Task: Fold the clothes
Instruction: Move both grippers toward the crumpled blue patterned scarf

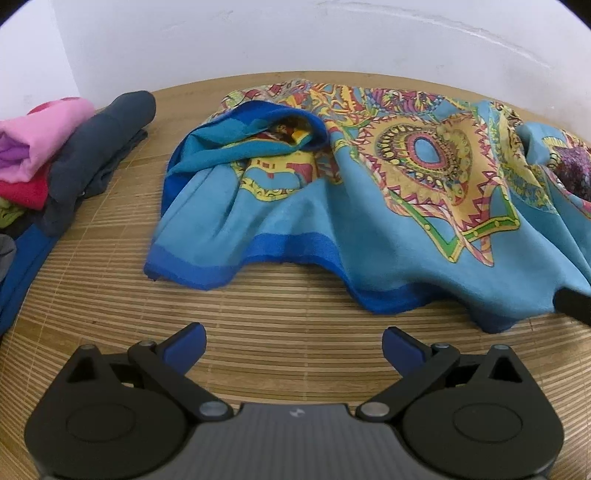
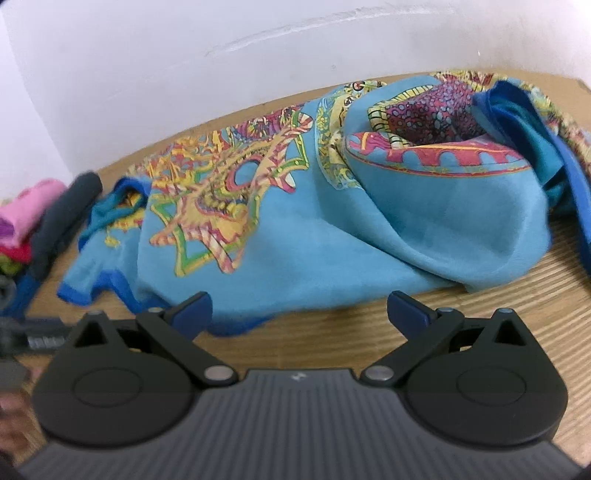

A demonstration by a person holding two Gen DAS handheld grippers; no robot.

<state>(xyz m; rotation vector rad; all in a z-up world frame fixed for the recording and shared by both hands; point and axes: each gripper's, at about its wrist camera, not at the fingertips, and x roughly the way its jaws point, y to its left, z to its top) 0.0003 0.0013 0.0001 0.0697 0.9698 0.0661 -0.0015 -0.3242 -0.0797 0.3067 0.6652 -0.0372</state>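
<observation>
A light blue garment with a dark blue hem and a bright multicolour print lies crumpled on a bamboo mat. My left gripper hovers open over bare mat, just short of the garment's near hem. In the right wrist view the same garment bulges up at the right, where folds pile high. My right gripper is open at the near hem, its left fingertip over the blue edge. Nothing is held between either pair of fingers.
A stack of folded clothes, pink, red and dark grey, sits at the mat's left edge, seen too as a stack in the right wrist view. A white wall runs behind the mat. The other gripper's black tip touches the cloth at far right.
</observation>
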